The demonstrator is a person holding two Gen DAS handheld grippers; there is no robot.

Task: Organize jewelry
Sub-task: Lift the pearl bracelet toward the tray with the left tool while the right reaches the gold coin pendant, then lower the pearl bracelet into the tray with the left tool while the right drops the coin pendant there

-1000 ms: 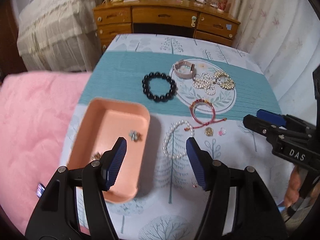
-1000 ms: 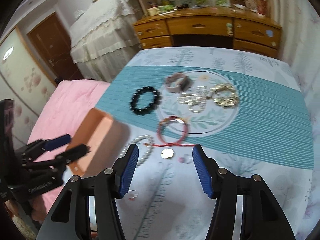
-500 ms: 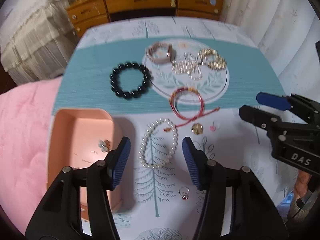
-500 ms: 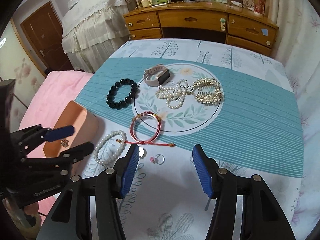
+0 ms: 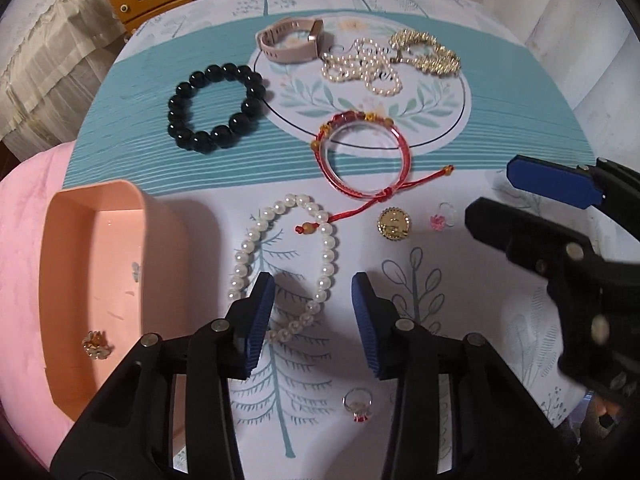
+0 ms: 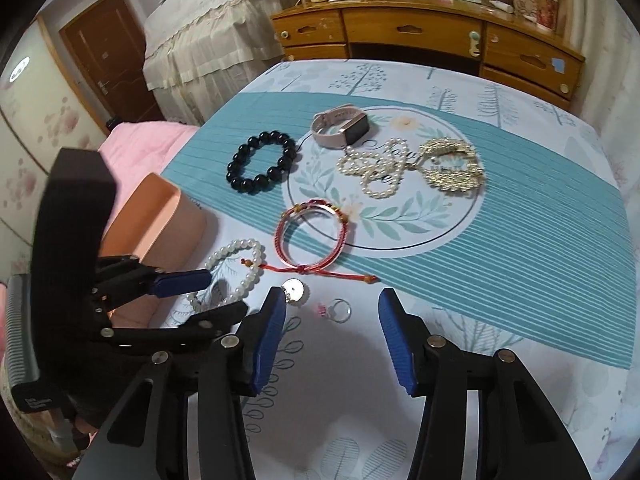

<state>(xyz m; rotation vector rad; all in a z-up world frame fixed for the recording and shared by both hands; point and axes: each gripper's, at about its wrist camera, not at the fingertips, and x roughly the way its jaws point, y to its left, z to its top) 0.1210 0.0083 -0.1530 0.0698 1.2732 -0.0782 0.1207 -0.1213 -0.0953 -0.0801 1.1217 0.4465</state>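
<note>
So the left gripper (image 5: 313, 322) is dropping down over the white bead bracelet (image 5: 286, 264) now. A second ago it was hanging higher, with the pink tray (image 5: 64, 276) partly under its left finger and the bracelet only just showing in the gap. Now both fingers are straddling the near end of that bracelet, and the jaws are closing in as they come down. The pads aren't pressing on the beads yet, so nothing is gripped; the bracelet is lying flat on the tablecloth (image 5: 520, 92), just right of the tray, toward the table's near left side.

The right gripper (image 6: 332, 330) is sinking a bit too and narrowing. Between its fingers I'm seeing a small ring with a pink stone (image 6: 335, 310) and, right by its left finger, a gold coin-like charm (image 6: 293, 290). It isn't touching either one, so it's open and empty for now.

My read: the bracelet is the next thing headed for the tray, which already has a couple of small bits in it, like a little gold flower piece (image 5: 95, 345). Most of the pile is waiting: the black bead bracelet (image 5: 218, 108), the red cord bracelet (image 5: 362, 160), the watch (image 5: 290, 40), the pearl necklace (image 5: 362, 66) and the gold chain (image 5: 426, 54) toward the far side, plus a red-stone ring (image 5: 357, 404) near the front edge. Early days on this one.
</note>
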